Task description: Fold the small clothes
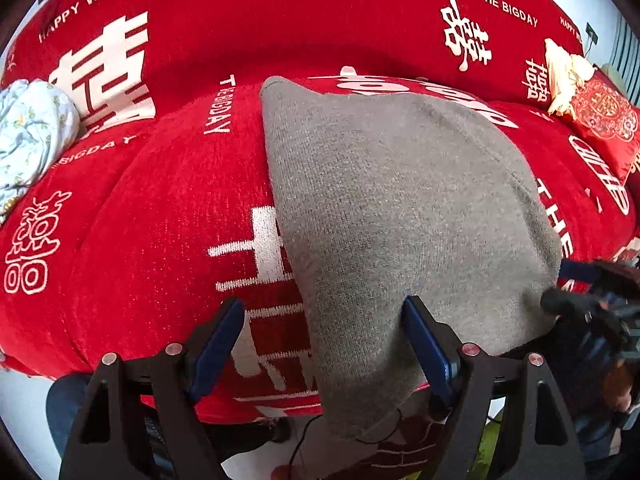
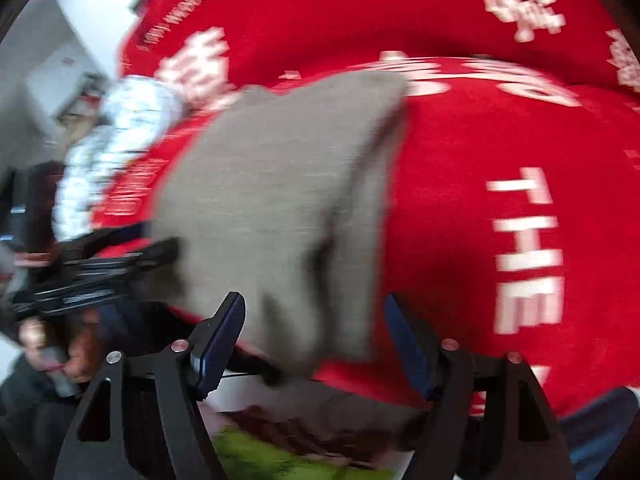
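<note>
A grey knit garment lies spread on the red sofa cover. The left gripper and right gripper each gape wide at its near edge, gripping nothing.

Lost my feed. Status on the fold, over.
Left tool open, right tool open. Grey garment on red sofa cover, near edge overhanging. Nothing in the way.

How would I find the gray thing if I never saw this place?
Look at the big red sofa cover with white writing. The gray knitted garment lies on its front, drooping over the edge. It's the only plain gray thing; the bundle at the left is pale blue and flowery.
</note>
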Available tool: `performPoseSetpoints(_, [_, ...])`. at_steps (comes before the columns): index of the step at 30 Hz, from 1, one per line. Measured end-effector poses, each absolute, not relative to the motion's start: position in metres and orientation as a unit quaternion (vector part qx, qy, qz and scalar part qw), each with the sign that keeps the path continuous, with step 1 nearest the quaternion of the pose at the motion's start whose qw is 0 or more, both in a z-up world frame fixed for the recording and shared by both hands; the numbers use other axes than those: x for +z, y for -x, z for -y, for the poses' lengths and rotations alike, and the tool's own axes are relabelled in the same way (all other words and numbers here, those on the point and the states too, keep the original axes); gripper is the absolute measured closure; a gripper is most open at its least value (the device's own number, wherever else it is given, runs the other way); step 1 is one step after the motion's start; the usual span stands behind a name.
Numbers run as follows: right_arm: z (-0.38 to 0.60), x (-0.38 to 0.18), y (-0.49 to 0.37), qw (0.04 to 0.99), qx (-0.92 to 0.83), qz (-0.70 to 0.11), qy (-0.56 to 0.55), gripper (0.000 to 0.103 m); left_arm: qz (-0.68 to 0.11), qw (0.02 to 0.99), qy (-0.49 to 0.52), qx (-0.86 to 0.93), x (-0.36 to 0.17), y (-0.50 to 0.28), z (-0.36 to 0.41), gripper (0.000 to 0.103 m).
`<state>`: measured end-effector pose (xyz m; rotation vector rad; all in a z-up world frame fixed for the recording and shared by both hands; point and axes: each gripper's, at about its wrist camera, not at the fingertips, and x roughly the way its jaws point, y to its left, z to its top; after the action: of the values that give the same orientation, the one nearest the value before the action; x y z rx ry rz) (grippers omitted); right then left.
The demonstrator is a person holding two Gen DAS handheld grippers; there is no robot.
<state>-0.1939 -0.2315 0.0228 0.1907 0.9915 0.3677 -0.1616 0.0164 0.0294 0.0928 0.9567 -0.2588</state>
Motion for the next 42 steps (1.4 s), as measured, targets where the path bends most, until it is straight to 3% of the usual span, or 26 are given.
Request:
performPoseSetpoints(14, [0.204, 0.088, 0.221, 0.917, 0.085, -0.390, -0.009, 0.023, -0.413, 0.907, -0.062, -0.057, 0.071, 0.190, -0.012, 0.021])
performPoseSetpoints(42, [0.181, 0.101, 0.229, 0.923, 0.065, -0.378, 0.029, 0.023, -0.373, 0.925, -0.051, -0.042, 0.090, 0.208, -0.016, 0.021])
